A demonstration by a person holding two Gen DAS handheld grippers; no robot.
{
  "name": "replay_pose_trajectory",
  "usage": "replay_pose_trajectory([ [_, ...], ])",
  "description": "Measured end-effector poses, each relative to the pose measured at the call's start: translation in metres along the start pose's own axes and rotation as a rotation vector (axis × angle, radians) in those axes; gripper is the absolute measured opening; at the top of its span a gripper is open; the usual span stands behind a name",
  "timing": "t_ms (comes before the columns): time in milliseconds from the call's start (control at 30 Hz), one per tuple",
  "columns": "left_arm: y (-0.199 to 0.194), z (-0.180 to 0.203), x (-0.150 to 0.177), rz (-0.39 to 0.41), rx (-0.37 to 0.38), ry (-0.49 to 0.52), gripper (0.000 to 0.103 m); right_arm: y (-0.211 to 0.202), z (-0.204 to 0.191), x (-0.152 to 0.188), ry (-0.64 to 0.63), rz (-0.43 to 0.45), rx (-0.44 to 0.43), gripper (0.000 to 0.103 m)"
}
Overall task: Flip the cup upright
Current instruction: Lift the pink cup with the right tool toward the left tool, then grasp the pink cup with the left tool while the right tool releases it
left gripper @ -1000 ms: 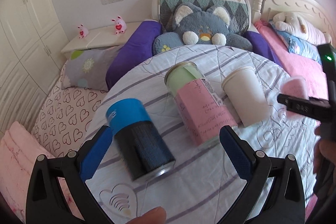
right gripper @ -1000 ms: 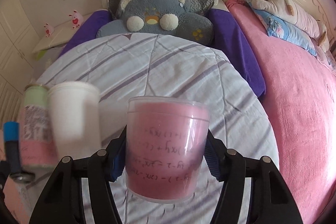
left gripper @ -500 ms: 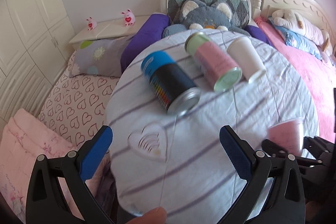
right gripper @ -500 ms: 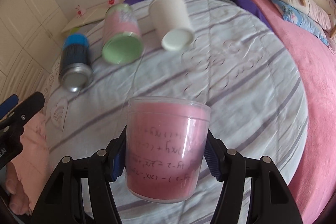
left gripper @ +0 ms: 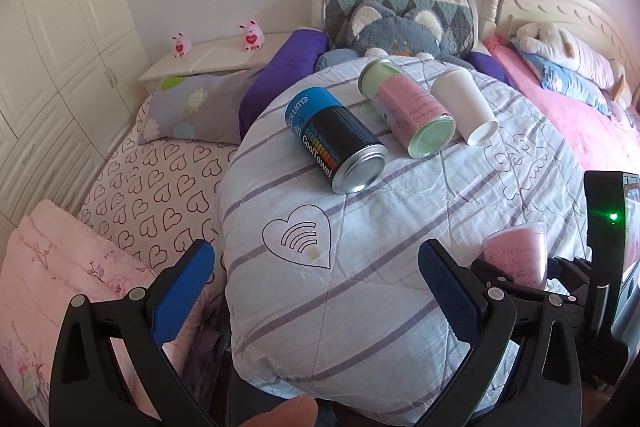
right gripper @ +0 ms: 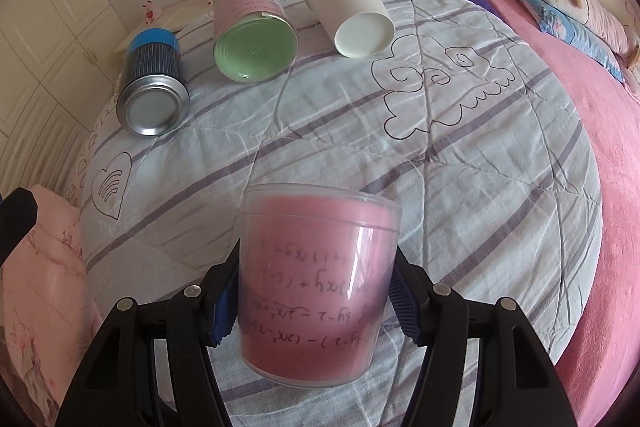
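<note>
My right gripper [right gripper: 312,303] is shut on a clear plastic cup with a pink paper lining [right gripper: 316,283], held upright with its rim up above the near edge of a striped quilt [right gripper: 460,187]. The cup also shows in the left wrist view [left gripper: 518,255] at the right, held by the right gripper [left gripper: 520,277]. My left gripper [left gripper: 316,275] is open and empty over the quilt's near left edge. A white paper cup [right gripper: 352,15] lies on its side at the far part of the quilt.
A pink and green can [right gripper: 252,31] and a black and blue can [right gripper: 154,83] lie on their sides beside the white cup. A grey plush pillow [left gripper: 396,31] sits behind the quilt. A pink blanket [right gripper: 600,87] is on the right, a heart-print sheet [left gripper: 160,179] on the left.
Both grippers have pulled back toward the near edge of the quilt, so the cans and white cup look farther away. The right gripper still holds the pink cup upright.
</note>
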State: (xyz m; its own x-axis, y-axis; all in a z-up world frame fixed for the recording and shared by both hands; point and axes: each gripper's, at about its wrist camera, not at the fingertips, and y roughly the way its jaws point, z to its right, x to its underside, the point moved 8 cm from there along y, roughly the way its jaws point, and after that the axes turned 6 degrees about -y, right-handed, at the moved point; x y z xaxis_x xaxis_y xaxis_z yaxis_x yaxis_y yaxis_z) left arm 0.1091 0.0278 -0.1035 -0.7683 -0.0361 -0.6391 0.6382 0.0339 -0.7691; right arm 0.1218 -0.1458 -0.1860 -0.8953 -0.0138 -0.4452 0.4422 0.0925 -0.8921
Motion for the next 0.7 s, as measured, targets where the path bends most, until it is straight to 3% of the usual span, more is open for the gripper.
replay_pose_trajectory([
  [167,0.0,0.003,0.004,-0.006,-0.003,0.007,0.103,0.001,0.0,0.002,-0.008,-0.001,0.004,0.065],
  [200,-0.001,0.003,0.005,-0.007,-0.004,0.007,0.103,0.001,0.0,0.003,-0.007,0.0,0.005,0.07],
  [233,-0.001,0.003,0.006,-0.008,-0.004,0.007,0.103,0.001,0.001,0.003,-0.007,0.002,0.01,0.085],
  [267,-0.002,0.003,0.006,-0.008,-0.005,0.007,0.103,0.0,0.0,0.003,-0.01,0.007,0.013,0.088],
  [433,-0.007,0.002,0.008,-0.005,-0.007,0.004,0.103,-0.017,0.004,0.004,0.006,0.043,0.003,0.088],
  [700,-0.019,0.02,0.01,0.005,0.006,0.019,0.103,-0.089,0.029,0.014,0.054,0.194,-0.019,0.088],
])
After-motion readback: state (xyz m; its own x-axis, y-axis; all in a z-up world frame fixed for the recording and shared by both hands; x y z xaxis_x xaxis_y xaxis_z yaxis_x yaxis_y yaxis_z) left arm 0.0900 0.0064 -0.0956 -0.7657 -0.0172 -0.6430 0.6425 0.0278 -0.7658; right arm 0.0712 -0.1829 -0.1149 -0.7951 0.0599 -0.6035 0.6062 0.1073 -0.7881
